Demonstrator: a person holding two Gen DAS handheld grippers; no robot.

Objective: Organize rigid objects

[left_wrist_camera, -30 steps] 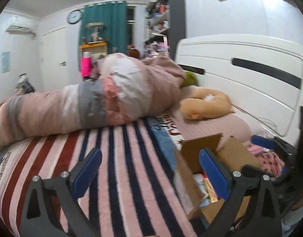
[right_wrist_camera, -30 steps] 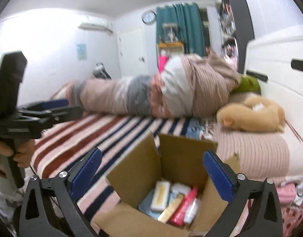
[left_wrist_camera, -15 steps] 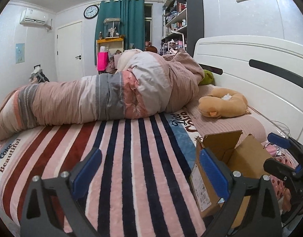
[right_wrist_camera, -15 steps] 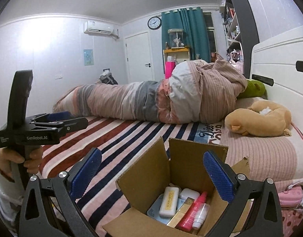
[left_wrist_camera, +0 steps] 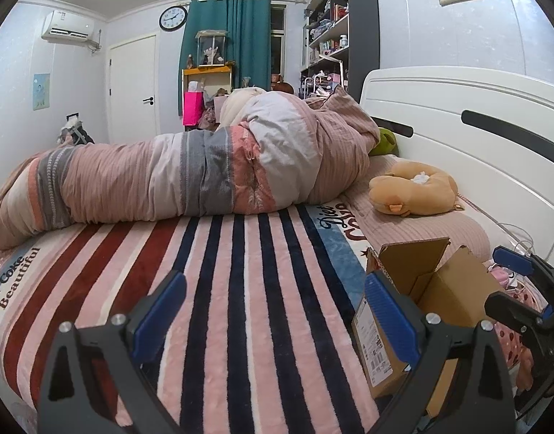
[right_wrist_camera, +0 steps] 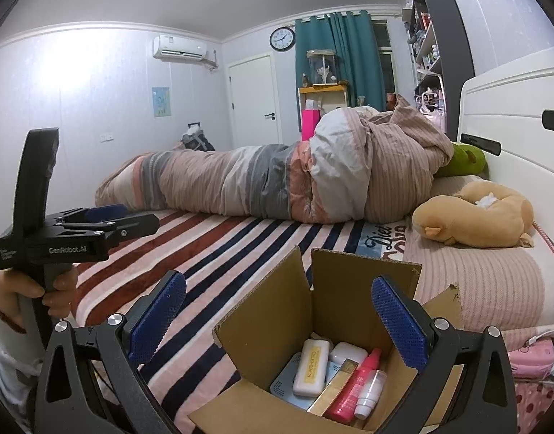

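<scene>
An open cardboard box stands on the striped bed near its front edge. Inside lie a white case, a red bottle, a gold stick and a pale blue flat item. My right gripper is open and empty, just above and in front of the box. My left gripper is open and empty over the striped blanket, left of the box. It also shows in the right wrist view, held by a hand.
A rolled pink-and-grey duvet lies across the bed. A tan plush pillow lies by the white headboard. A green plush sits behind it. Pink items lie right of the box.
Both grippers have drawn back and levelled out, so the views show more of the room. The box contents have not moved. Both stay open.
</scene>
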